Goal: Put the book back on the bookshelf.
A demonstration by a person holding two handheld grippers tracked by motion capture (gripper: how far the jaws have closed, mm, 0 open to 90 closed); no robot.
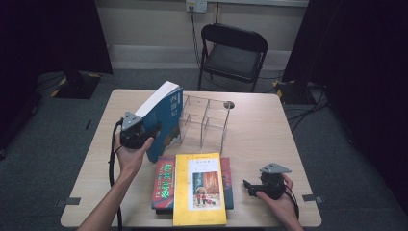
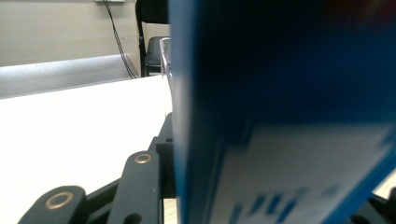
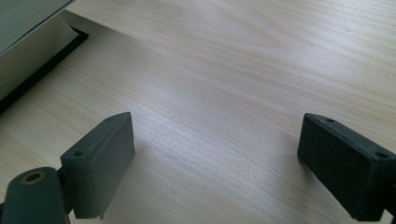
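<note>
The left claw (image 1: 144,136) grips the blue book (image 1: 166,118) near its lower spine edge and holds it upright and tilted above the worktop (image 1: 269,144), just beside the left end of the clear acrylic rack (image 1: 207,120). In the left gripper view the blue cover fills the space between the jaws, which are closed on it. The right claw (image 1: 252,186) rests well apart, near the worktop's front right, its jaws standing wide with only bare wood between them.

The main risk, as a judgement, is the hold itself: the book is tall and caught low down, so its weight could swing it over or let it slip. If its lower corner meets a divider rather than a slot, the light rack may slide or tip. The 2 books stacked flat in front, the yellow book (image 1: 199,190) on the red book (image 1: 163,180), lie close beneath and could be knocked.
</note>
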